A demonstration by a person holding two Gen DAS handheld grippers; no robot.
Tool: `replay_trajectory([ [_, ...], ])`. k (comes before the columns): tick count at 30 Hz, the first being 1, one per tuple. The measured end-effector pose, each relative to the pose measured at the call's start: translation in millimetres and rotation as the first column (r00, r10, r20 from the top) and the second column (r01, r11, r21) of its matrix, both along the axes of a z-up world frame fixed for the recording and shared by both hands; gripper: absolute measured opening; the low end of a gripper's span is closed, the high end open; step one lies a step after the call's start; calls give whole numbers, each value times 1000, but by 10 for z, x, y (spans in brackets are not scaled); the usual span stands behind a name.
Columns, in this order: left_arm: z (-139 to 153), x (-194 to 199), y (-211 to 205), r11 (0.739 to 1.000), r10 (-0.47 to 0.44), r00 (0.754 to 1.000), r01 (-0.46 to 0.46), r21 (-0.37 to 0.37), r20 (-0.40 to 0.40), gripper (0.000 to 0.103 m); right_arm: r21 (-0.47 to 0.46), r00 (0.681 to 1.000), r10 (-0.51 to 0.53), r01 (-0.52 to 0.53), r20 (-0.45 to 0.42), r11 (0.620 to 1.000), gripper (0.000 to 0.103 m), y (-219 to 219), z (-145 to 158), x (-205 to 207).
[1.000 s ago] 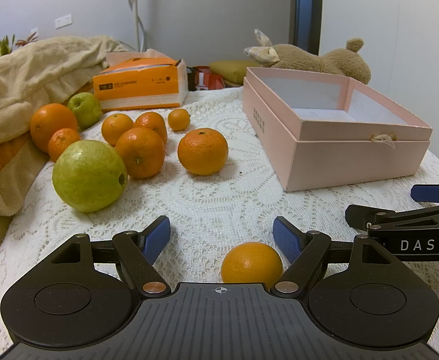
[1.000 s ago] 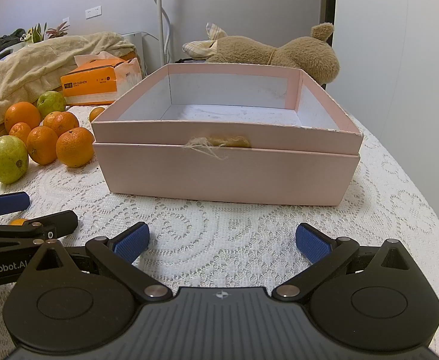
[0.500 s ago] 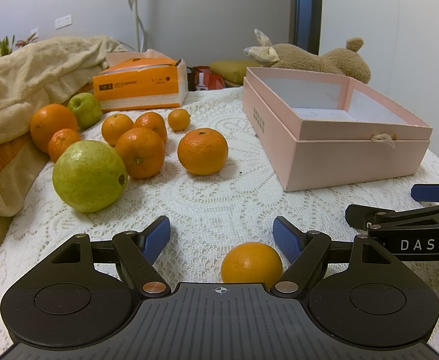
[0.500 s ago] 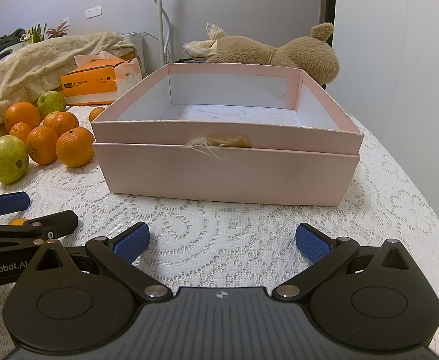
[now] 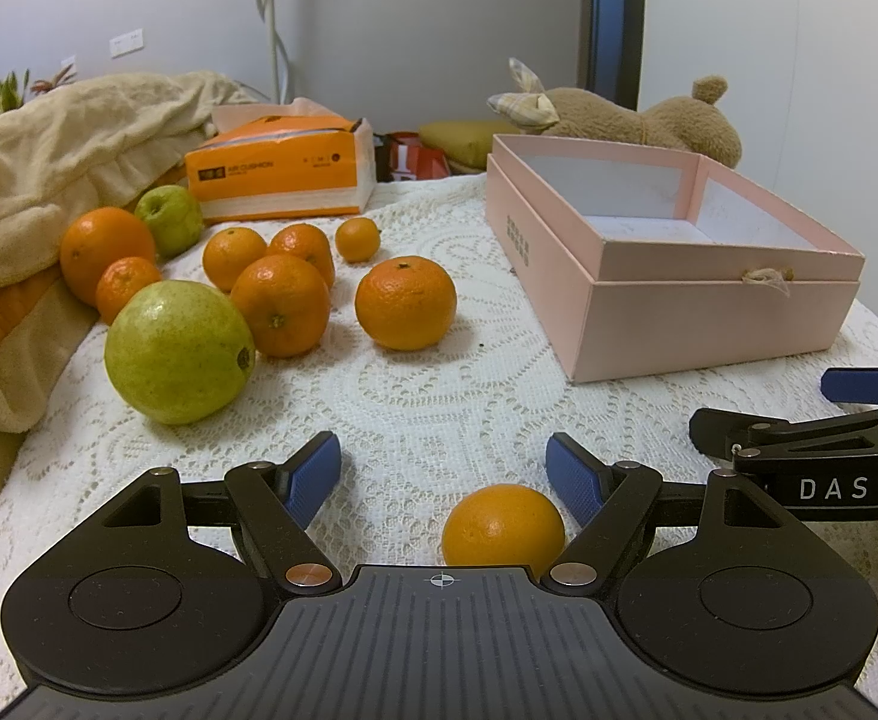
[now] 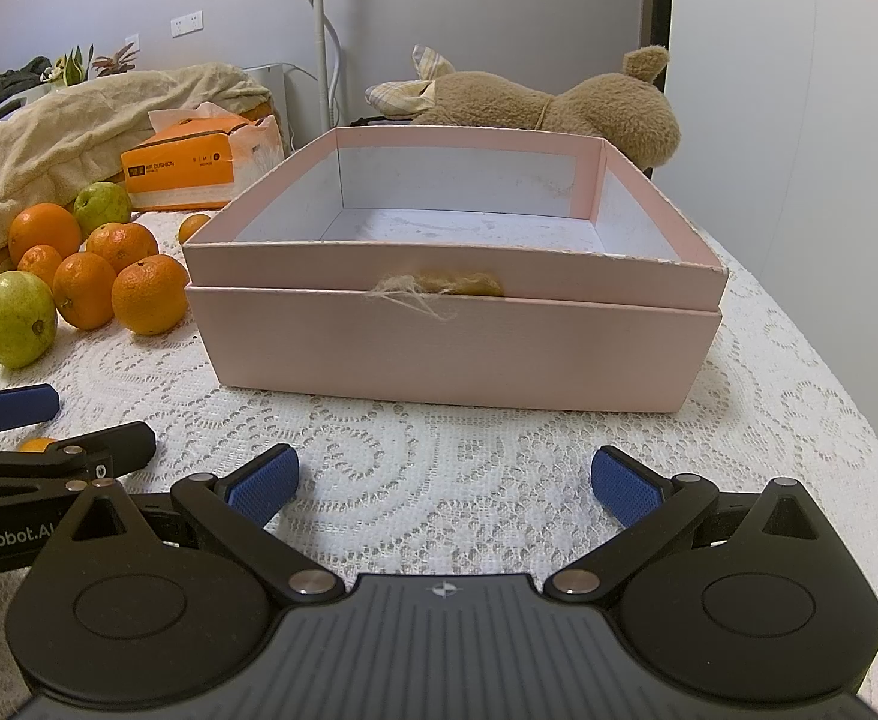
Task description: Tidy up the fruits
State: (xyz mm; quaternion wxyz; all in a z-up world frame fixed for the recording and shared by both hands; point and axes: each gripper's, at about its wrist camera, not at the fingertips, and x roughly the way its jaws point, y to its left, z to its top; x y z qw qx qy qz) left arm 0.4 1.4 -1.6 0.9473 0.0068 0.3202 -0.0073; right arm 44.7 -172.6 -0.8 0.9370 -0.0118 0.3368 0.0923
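My left gripper (image 5: 444,471) is open, low over the lace tablecloth. A small orange (image 5: 502,525) lies loose between its jaws, near the right finger. Ahead on the left lie several oranges, the nearest (image 5: 405,303) in the middle, with a large green pear (image 5: 178,351) and a smaller green pear (image 5: 170,219). The open pink box (image 5: 709,306) stands ahead on the right, empty inside. My right gripper (image 6: 444,483) is open and empty, facing the pink box (image 6: 457,348) front wall. The fruit pile (image 6: 85,288) shows at its left.
An orange tissue box (image 5: 283,177) and a beige blanket (image 5: 49,150) sit behind the fruit. A brown plush toy (image 6: 547,108) lies behind the box. The right gripper (image 5: 823,456) shows at the left view's right edge. The table edge curves off at right (image 6: 847,396).
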Motion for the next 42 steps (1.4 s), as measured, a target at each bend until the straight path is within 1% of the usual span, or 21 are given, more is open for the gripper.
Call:
replay_trajectory([
  [12, -2, 0, 3, 1000, -3, 1000, 3, -1, 0, 81, 1, 1000, 0, 0, 1, 1000, 103, -11, 5, -21],
  [15, 58, 1, 15, 999, -48, 999, 48, 0, -15, 80, 3, 1000, 2, -2, 0, 1000, 103, -14, 9, -30],
  [17, 123, -3, 111, 995, -93, 995, 92, -37, -26, 77, -1, 999, 29, -29, -29, 1000, 103, -1, 33, -28],
  [19, 249, -59, 255, 991, -122, 993, 121, -63, -5, 77, -2, 992, 64, -65, -104, 998, 103, -5, 95, 26],
  [20, 308, -91, 344, 989, -124, 992, 124, -76, 9, 77, -7, 990, 70, -72, -124, 997, 103, -4, 103, 31],
  [22, 424, -127, 587, 985, -115, 993, 116, -130, 14, 76, -15, 981, 74, -78, -177, 997, 103, -10, 134, 53],
  [24, 508, -132, 847, 973, -90, 996, 88, -215, -2, 76, -20, 979, 65, -70, -195, 997, 103, -9, 139, 52],
  [25, 540, -141, 937, 967, -79, 997, 76, -242, -3, 75, -21, 980, 59, -64, -192, 998, 103, -7, 133, 43],
  [27, 597, -161, 1079, 959, -59, 998, 57, -278, 2, 75, -31, 982, 43, -50, -183, 998, 103, 12, 135, 13],
  [29, 631, -162, 1143, 955, -67, 998, 65, -289, 2, 75, -39, 983, 35, -43, -181, 998, 103, 32, 134, -15],
  [32, 657, -219, 1150, 960, -73, 997, 78, -269, 29, 75, -48, 982, 42, -52, -186, 998, 103, 76, 164, -17],
  [34, 661, -227, 1100, 966, -99, 994, 109, -236, 53, 75, -6, 978, 113, -116, -175, 993, 102, 144, 232, -86],
  [36, 651, -220, 1056, 975, -111, 992, 121, -188, 61, 75, 26, 975, 179, -177, -135, 984, 102, 240, 308, -191],
  [37, 644, -209, 1046, 979, -109, 992, 118, -166, 66, 75, 26, 971, 207, -206, -119, 978, 102, 291, 338, -235],
  [39, 629, -160, 1070, 987, -78, 994, 87, -135, 76, 75, 13, 959, 272, -271, -78, 962, 102, 411, 393, -347],
  [42, 599, -12, 1199, 989, 7, 997, 4, -147, 73, 75, -9, 948, 314, -315, -56, 949, 102, 540, 418, -414],
])
